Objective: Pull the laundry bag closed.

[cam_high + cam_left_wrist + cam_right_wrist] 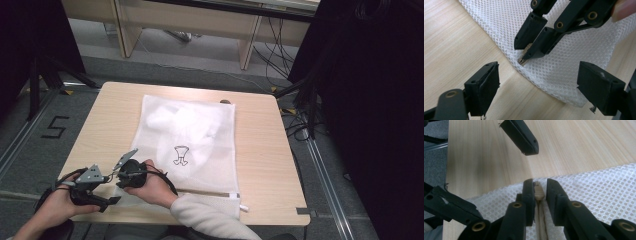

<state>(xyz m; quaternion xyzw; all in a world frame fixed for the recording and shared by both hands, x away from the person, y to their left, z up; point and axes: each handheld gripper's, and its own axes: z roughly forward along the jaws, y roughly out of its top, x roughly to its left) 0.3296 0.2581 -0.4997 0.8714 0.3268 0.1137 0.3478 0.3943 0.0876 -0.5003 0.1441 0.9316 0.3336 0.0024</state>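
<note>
Black "5" on the floor (54, 127) left of the table (100, 125).

The setting was a lab-type recording space. A small wooden table (260, 150) stood on grey carpet. Behind the table ran pale desks (190, 22) with loose cables (272, 55). Black curtains (375, 100) hung right of the table, and a taped numeral "5" (54, 127) marked the floor at its left.

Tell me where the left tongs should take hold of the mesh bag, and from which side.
Grip the rounded corner of the mesh bag lying flat between the open left tongs, coming in low from the table's near-left edge. The right tongs are closed around the zipper end there, so bite the mesh beside it to brace the bag.
</note>
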